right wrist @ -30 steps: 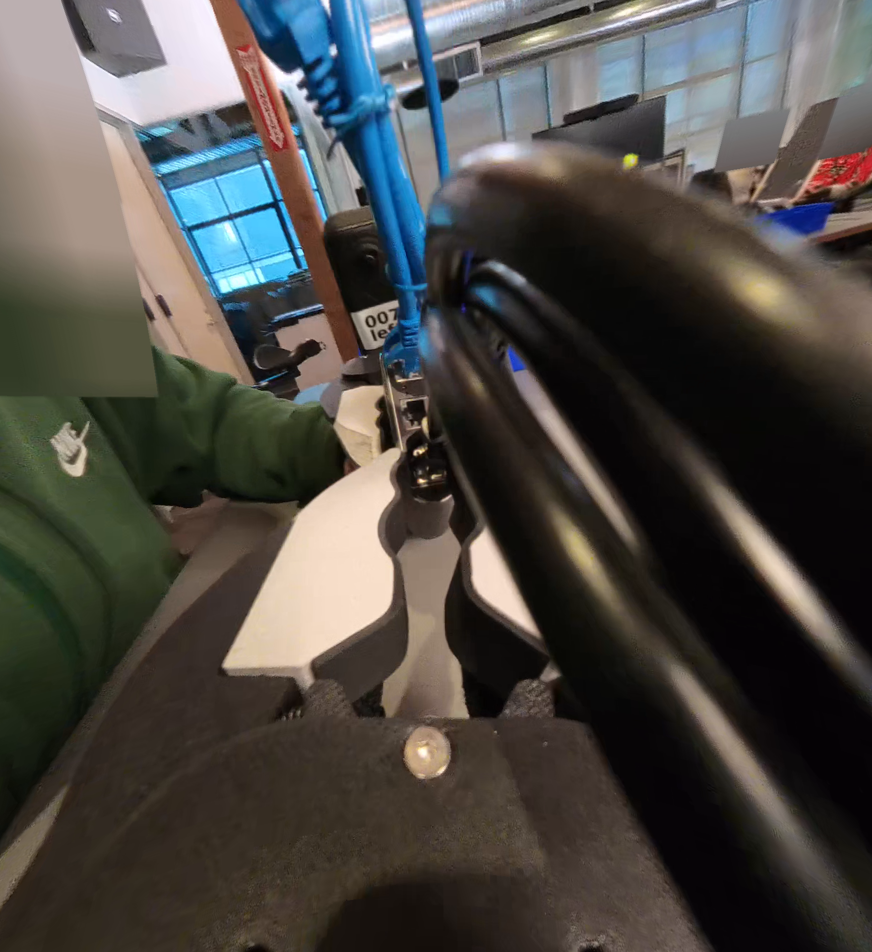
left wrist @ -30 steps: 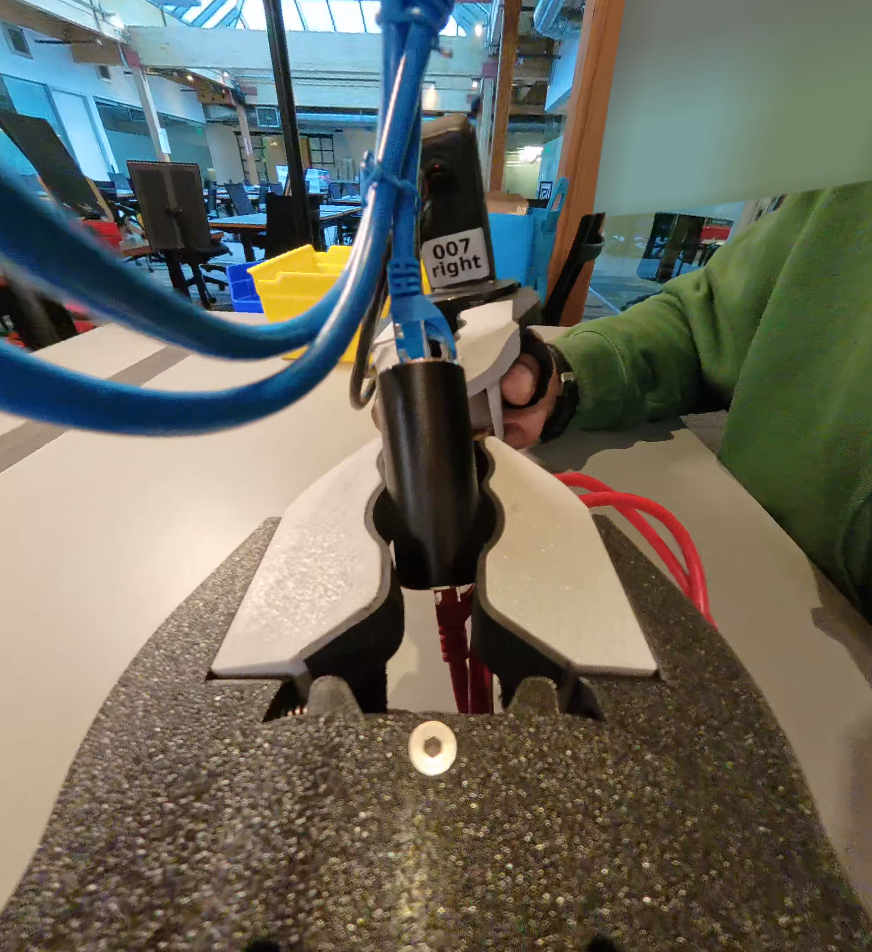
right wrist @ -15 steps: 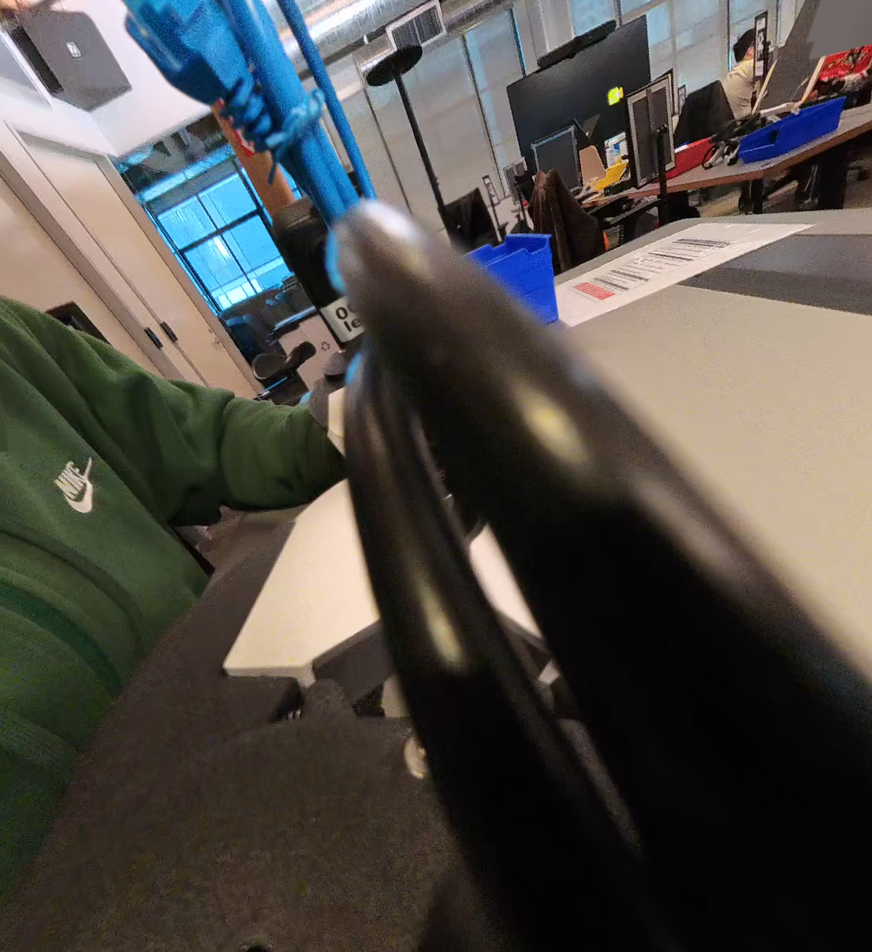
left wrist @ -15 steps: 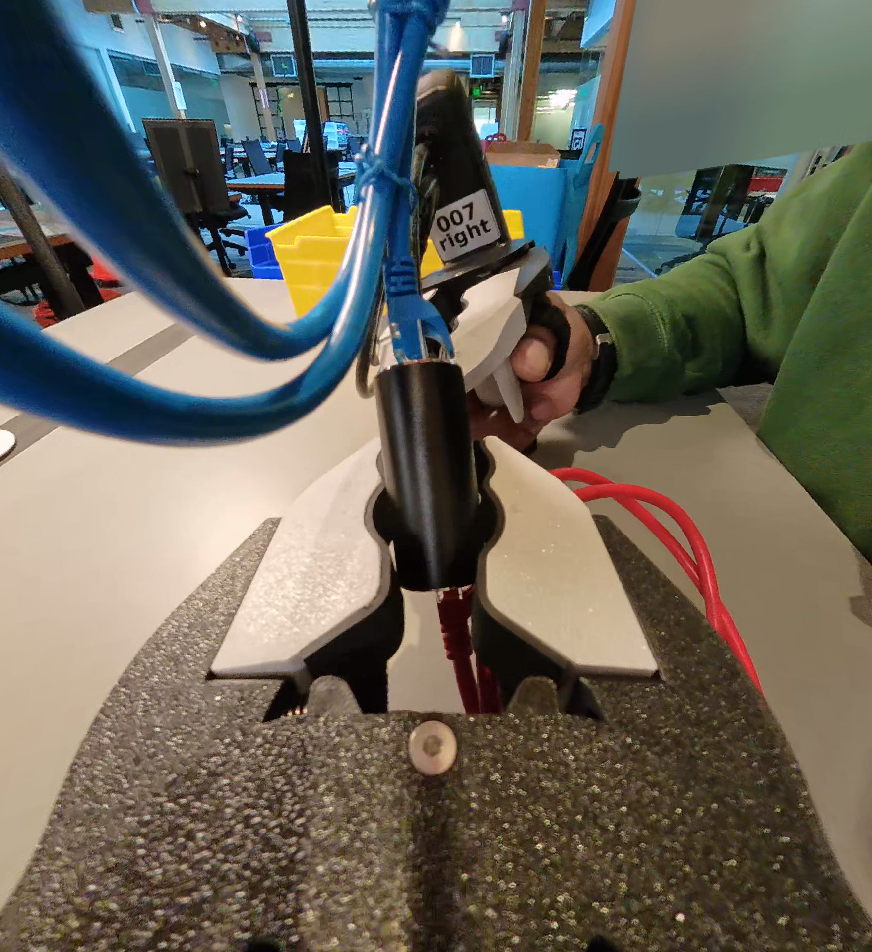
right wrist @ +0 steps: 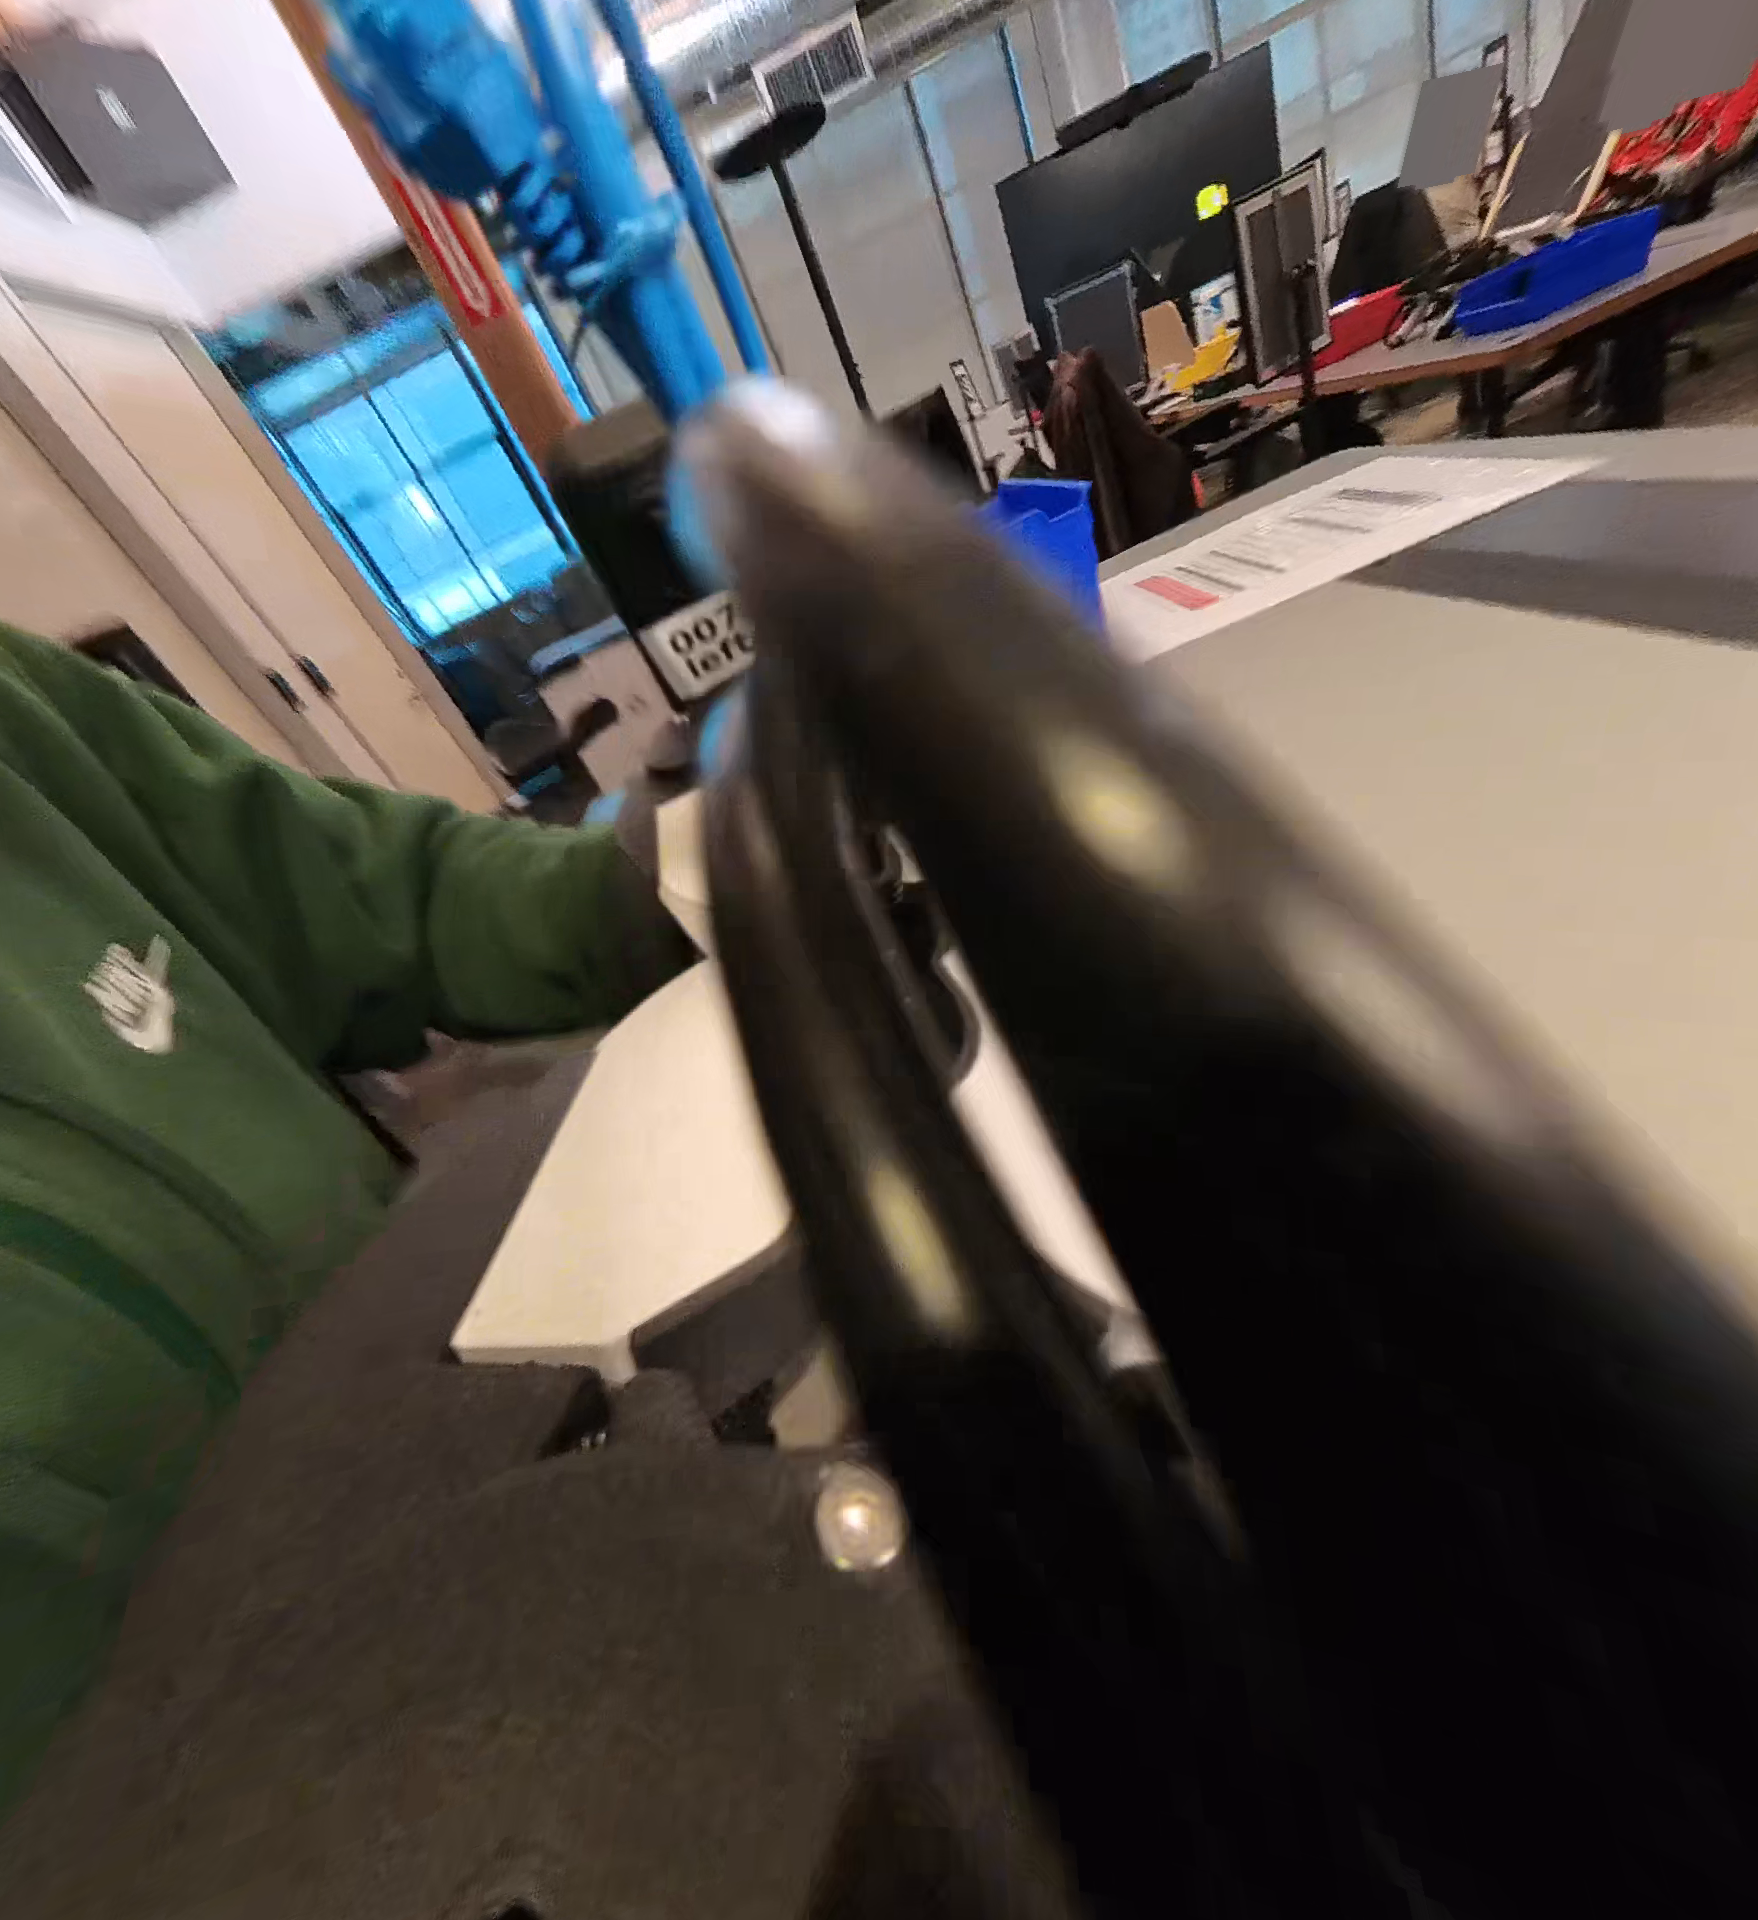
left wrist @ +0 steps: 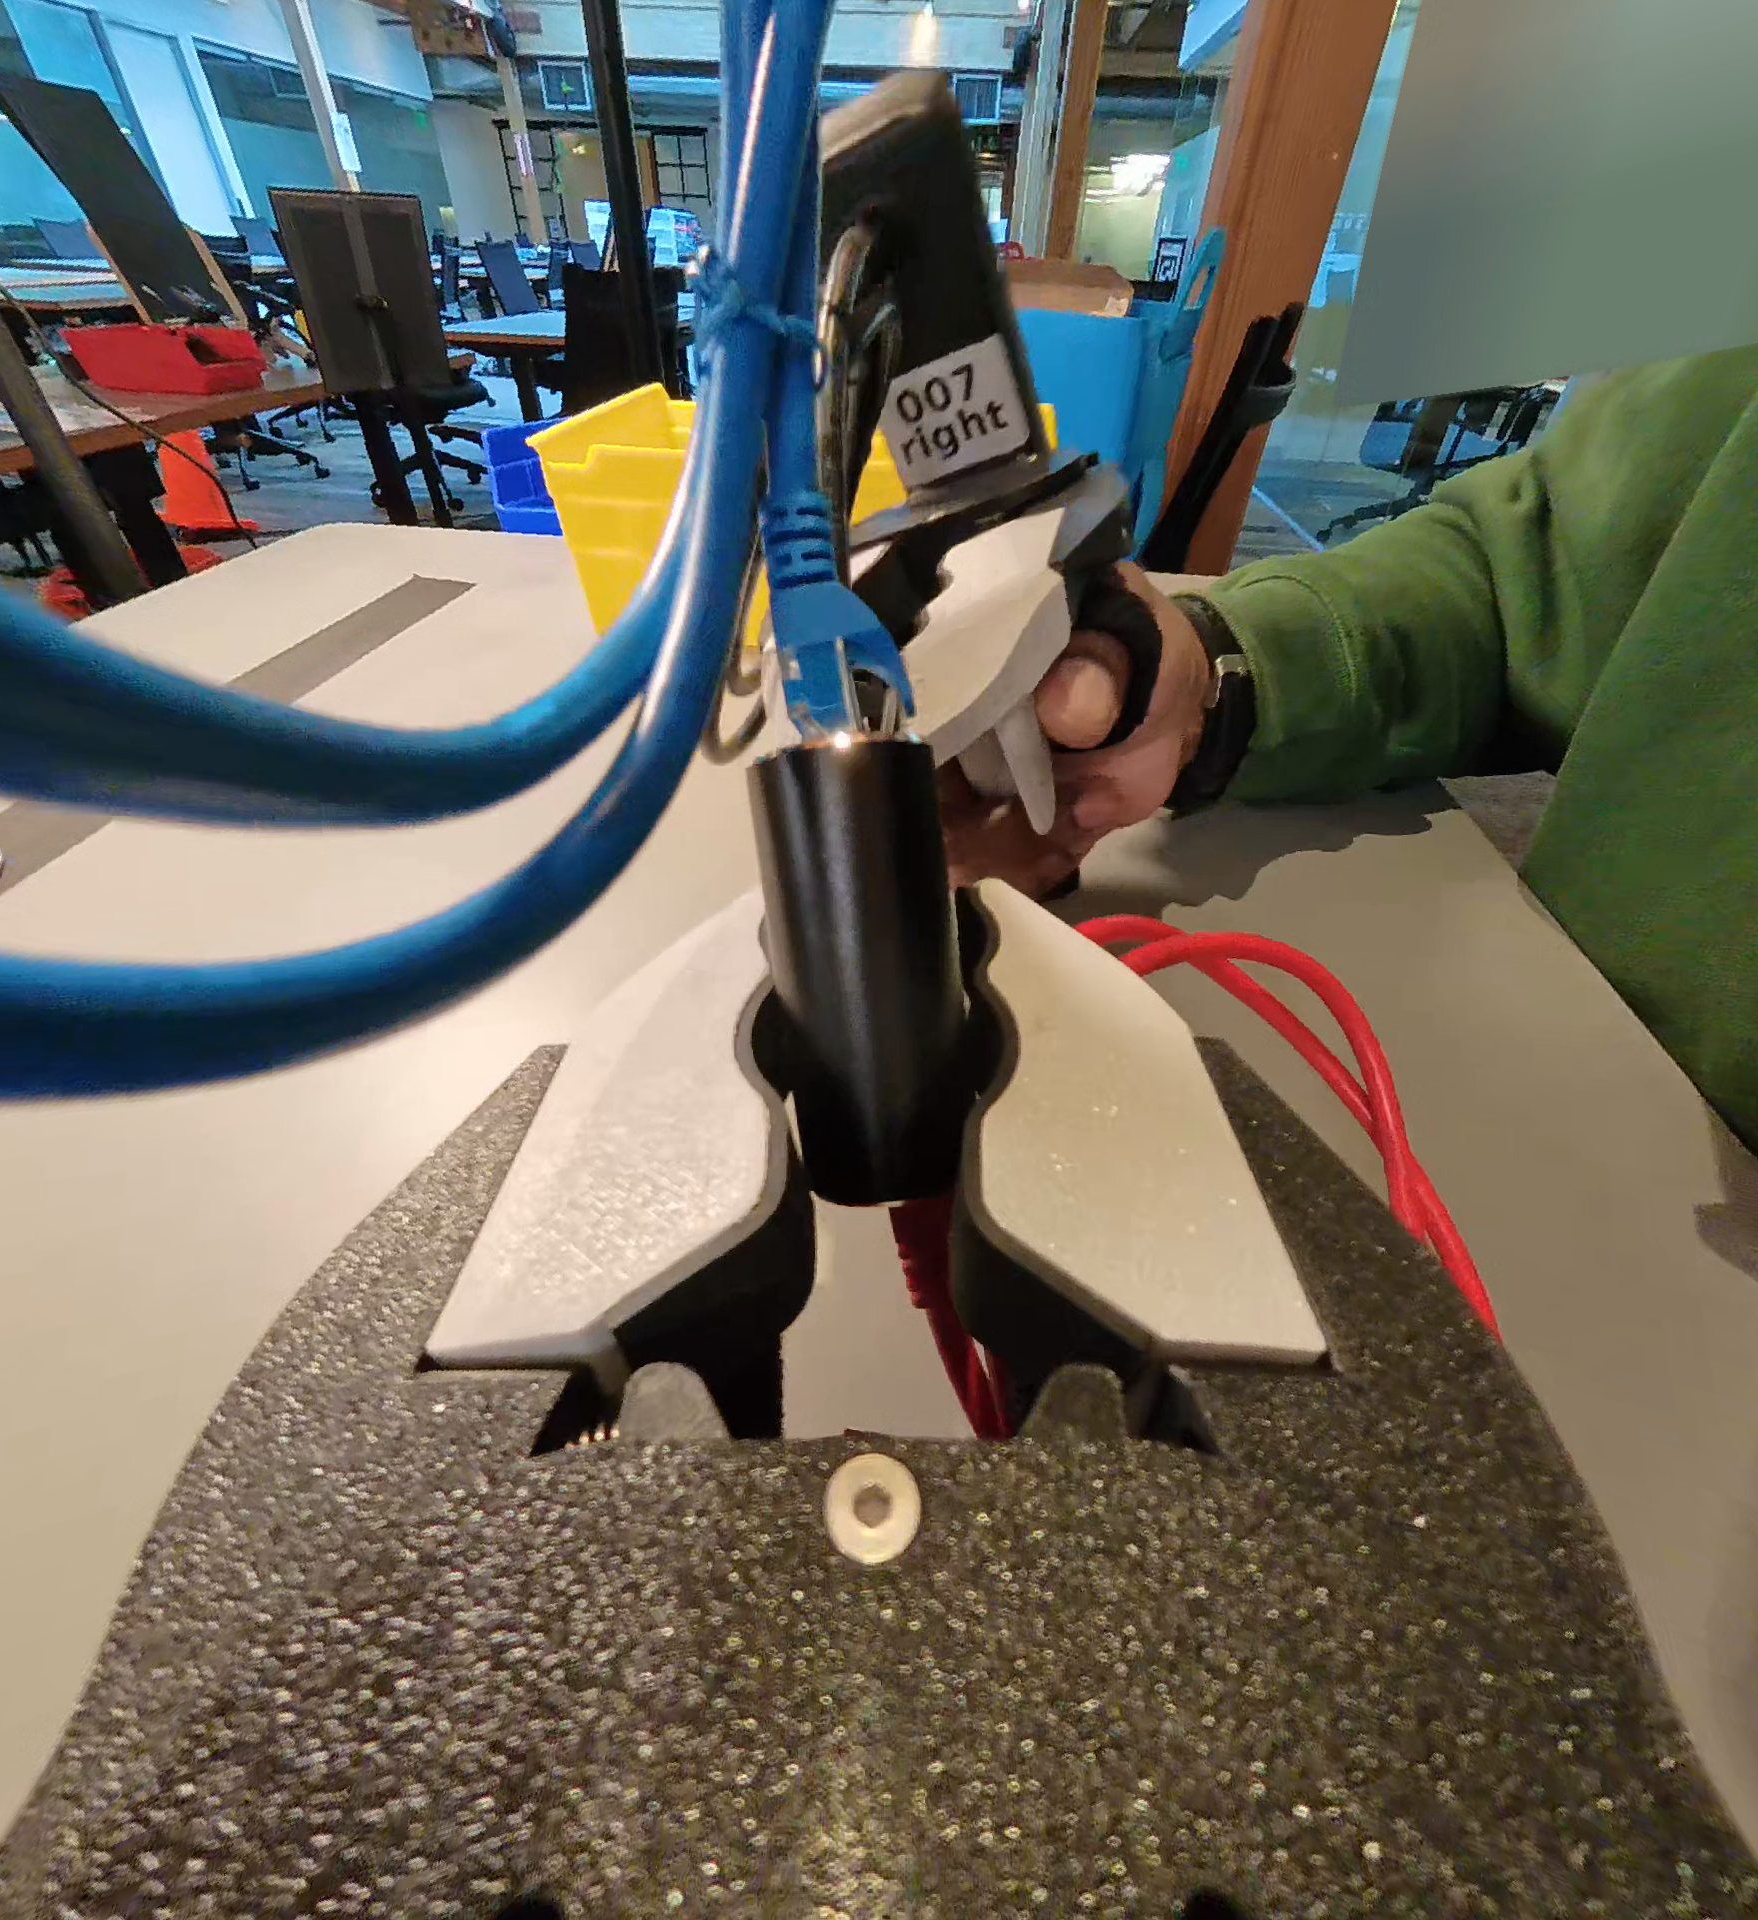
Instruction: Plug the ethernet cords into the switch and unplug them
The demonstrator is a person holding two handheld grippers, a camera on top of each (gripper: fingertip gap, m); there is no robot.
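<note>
My left gripper (left wrist: 870, 914) is shut on the black switch (left wrist: 859, 987) and holds it upright above the grey table. A red cord (left wrist: 1363, 1091) is plugged into the switch's underside. The blue cord (left wrist: 335, 997) loops in from the left, and its plug (left wrist: 813, 644) sits tilted at the switch's top edge. My right gripper (left wrist: 968, 717) is just behind that plug, fingers close together. In the right wrist view the blurred switch (right wrist: 1166, 1039) hides the right gripper's (right wrist: 833, 935) tips. One white finger (right wrist: 646, 1143) shows, with the blue cord (right wrist: 636, 260) above.
The grey table (left wrist: 231, 1299) runs under both grippers. A yellow bin (left wrist: 636, 499) stands behind the switch. A green sleeve (left wrist: 1477, 623) comes in from the right. A printed sheet (right wrist: 1322, 530) and a blue bin (right wrist: 1051, 530) are at the table's far side. The tips of both grippers are at nearly the same place.
The blue plug has tipped and risen at the switch's top. The right gripper has tilted and shifted up and right. The switch now fills more of the right wrist view.
</note>
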